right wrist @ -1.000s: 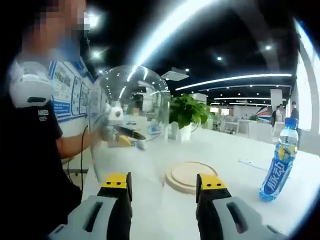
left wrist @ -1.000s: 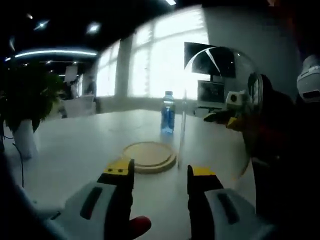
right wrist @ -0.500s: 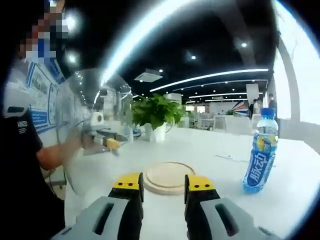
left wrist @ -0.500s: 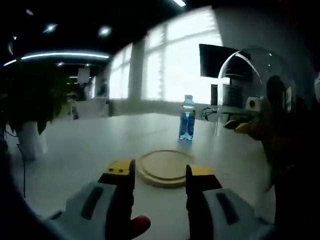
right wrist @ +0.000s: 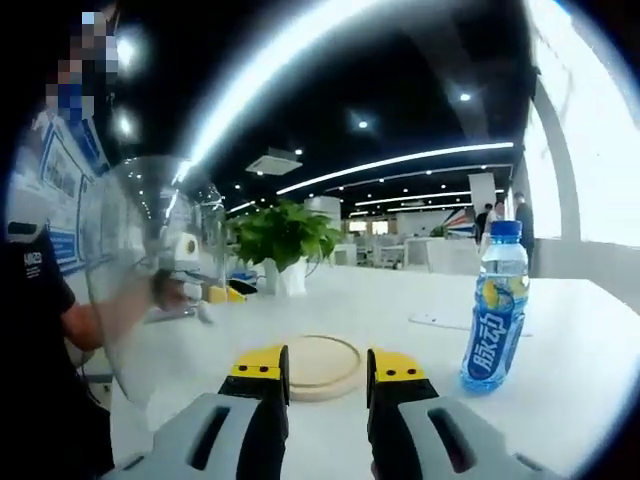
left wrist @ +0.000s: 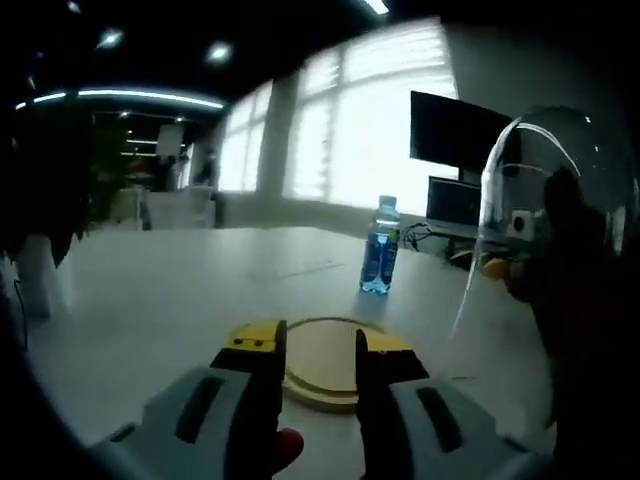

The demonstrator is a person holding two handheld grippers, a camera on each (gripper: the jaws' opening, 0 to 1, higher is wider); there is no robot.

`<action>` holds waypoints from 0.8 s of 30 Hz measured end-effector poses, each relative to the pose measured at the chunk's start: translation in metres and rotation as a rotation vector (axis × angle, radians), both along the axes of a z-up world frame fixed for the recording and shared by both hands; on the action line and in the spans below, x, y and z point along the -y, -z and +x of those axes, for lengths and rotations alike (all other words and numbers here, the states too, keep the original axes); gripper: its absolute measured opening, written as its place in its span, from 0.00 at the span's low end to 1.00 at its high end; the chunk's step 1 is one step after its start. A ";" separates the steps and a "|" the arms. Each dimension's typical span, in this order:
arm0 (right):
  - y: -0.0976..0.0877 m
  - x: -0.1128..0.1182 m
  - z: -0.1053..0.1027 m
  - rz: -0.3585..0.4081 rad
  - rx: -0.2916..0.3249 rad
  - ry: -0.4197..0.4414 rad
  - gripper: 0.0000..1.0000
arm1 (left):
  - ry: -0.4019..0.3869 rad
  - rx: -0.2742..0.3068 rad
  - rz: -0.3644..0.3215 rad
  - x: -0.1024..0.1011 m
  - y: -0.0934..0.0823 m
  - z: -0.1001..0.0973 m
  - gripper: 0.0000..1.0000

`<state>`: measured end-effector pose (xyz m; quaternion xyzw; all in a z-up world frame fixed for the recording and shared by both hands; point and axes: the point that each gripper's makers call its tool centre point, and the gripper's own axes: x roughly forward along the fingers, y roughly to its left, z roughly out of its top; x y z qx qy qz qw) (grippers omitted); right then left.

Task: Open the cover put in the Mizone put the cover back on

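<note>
Closest in the left gripper view is the left gripper [left wrist: 318, 345] — yellow-tipped jaws standing a little apart with nothing between them. Just past the tips sits a round wooden base [left wrist: 330, 362], lying flat on the white table [left wrist: 150, 290]. Further out, around 1 o'clock, the Mizone bottle [left wrist: 379, 246] stands upright, long axis vertical, blue cap up. At 3 o'clock is the clear dome cover [left wrist: 545, 230], held up off the base and tipped on its side so its open mouth faces toward the bottle, with a dark-sleeved person behind it. Far back there are bright windows and a dark monitor [left wrist: 455, 130].

In the right gripper view the right gripper [right wrist: 326, 365] is the same deal — jaws slightly apart, gripping nothing, with the wooden base [right wrist: 318, 364] right beyond the tips. At 3 o'clock the bottle [right wrist: 493, 308] stands upright on the table [right wrist: 560, 370]; its blue label has white Chinese characters running top to bottom, too fuzzy for me to read properly. At 9 o'clock the cover [right wrist: 165, 270] is tilted in the air, and through it I can see a gripper, though not how its jaws stand. Behind that sits a potted plant [right wrist: 283, 240] in a white pot.
</note>
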<state>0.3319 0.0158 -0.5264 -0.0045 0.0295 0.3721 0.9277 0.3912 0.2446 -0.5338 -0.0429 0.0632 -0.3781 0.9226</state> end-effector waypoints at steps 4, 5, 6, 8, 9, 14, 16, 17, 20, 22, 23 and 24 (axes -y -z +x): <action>-0.005 -0.001 0.001 0.067 -0.016 -0.034 0.25 | 0.050 0.027 -0.021 0.008 -0.005 0.008 0.07; -0.007 0.000 0.001 0.087 -0.019 -0.041 0.25 | 0.048 0.022 -0.021 0.009 -0.004 0.010 0.07; -0.009 0.001 0.001 0.094 -0.015 -0.048 0.25 | 0.050 0.029 -0.015 0.009 -0.005 0.011 0.07; -0.014 0.000 -0.001 0.115 -0.007 -0.069 0.24 | 0.038 0.085 -0.021 0.007 -0.012 0.017 0.08; -0.016 0.001 0.000 0.122 -0.007 -0.067 0.23 | 0.037 0.095 -0.021 0.007 -0.013 0.018 0.09; -0.022 0.006 0.011 0.121 -0.007 -0.034 0.16 | 0.019 0.112 0.023 0.004 -0.012 0.024 0.14; -0.019 0.007 0.018 0.072 -0.007 0.002 0.16 | -0.003 0.096 0.038 0.003 -0.011 0.029 0.15; -0.018 0.008 0.020 0.055 -0.002 0.017 0.16 | -0.011 0.081 0.043 0.003 -0.010 0.032 0.16; -0.015 0.005 0.026 0.013 0.010 0.049 0.15 | -0.013 0.080 0.043 0.006 -0.008 0.035 0.18; -0.013 0.003 0.029 -0.002 0.012 0.060 0.15 | -0.018 0.062 0.023 0.007 -0.002 0.037 0.18; -0.013 0.003 0.031 -0.009 0.009 0.063 0.15 | -0.026 0.063 0.019 0.005 0.002 0.038 0.18; -0.012 0.002 0.031 -0.012 0.007 0.060 0.15 | -0.034 0.073 0.010 0.003 0.005 0.039 0.18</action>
